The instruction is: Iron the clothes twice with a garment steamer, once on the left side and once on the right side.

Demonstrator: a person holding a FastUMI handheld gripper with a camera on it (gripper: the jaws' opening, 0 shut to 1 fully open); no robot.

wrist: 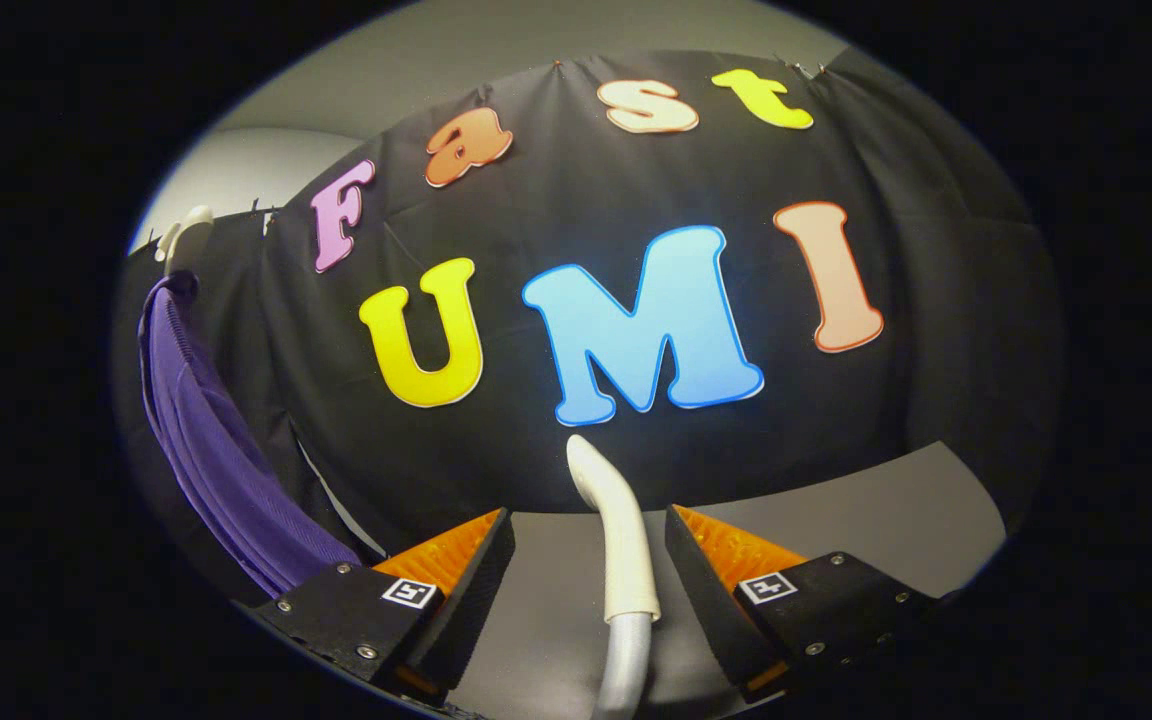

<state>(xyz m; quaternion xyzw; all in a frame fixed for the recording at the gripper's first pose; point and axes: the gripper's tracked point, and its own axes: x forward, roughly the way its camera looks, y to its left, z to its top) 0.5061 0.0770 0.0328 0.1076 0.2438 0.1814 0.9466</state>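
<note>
A purple garment [206,450] hangs from a white hanger [186,235] far off to the left of my fingers, against the black booth wall. The garment steamer's white handle [621,560] rises upright between my two fingers, its curved tip just past them and a grey hose [628,665] running down from it. My gripper [588,520] is open around the handle, with a gap on each side, so neither finger touches it.
A grey table surface [866,520] stretches under and beyond the fingers to the black cloth wall [936,330]. A pale wall or ceiling [266,170] shows above the cloth.
</note>
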